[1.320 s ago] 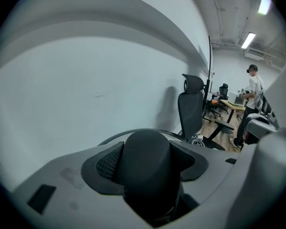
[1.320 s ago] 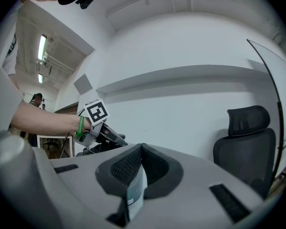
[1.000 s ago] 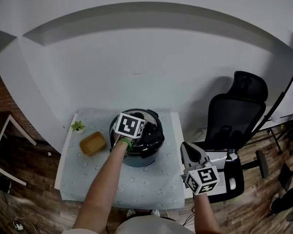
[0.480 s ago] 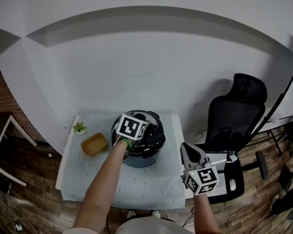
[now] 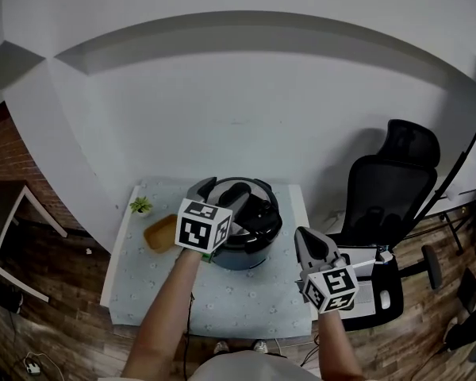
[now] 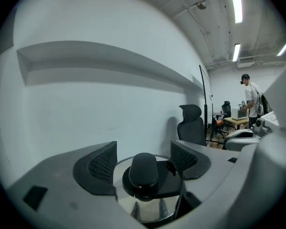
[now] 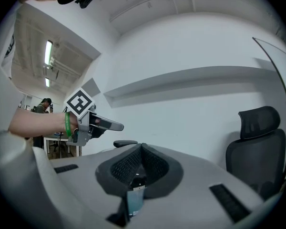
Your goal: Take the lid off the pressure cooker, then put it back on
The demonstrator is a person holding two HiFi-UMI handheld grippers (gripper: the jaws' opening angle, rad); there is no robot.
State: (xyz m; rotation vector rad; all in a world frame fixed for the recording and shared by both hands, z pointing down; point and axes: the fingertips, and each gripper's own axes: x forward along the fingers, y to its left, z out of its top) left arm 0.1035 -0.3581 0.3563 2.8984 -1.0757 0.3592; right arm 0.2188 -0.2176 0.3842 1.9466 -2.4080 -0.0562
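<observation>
Knob (image 6: 143, 168) on the lid (image 5: 239, 199) lies dead ahead of the left gripper (image 6: 144, 157), between its jaws, which have just been opening, pads clear. Lid sits on the pressure cooker (image 5: 247, 255). Right gripper (image 7: 141, 163), jaws together and empty, hangs further off.

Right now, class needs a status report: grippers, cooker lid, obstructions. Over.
Left hand-held gripper open, jaws just been opening, knob between, untouched. Right hand-held gripper shut, empty. Lid on cooker. Nothing blocking.

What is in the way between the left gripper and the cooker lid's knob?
Nothing visible. The left gripper has just been opening its jaws; the knob shows in the gap between them, untouched, atop the lid.
</observation>
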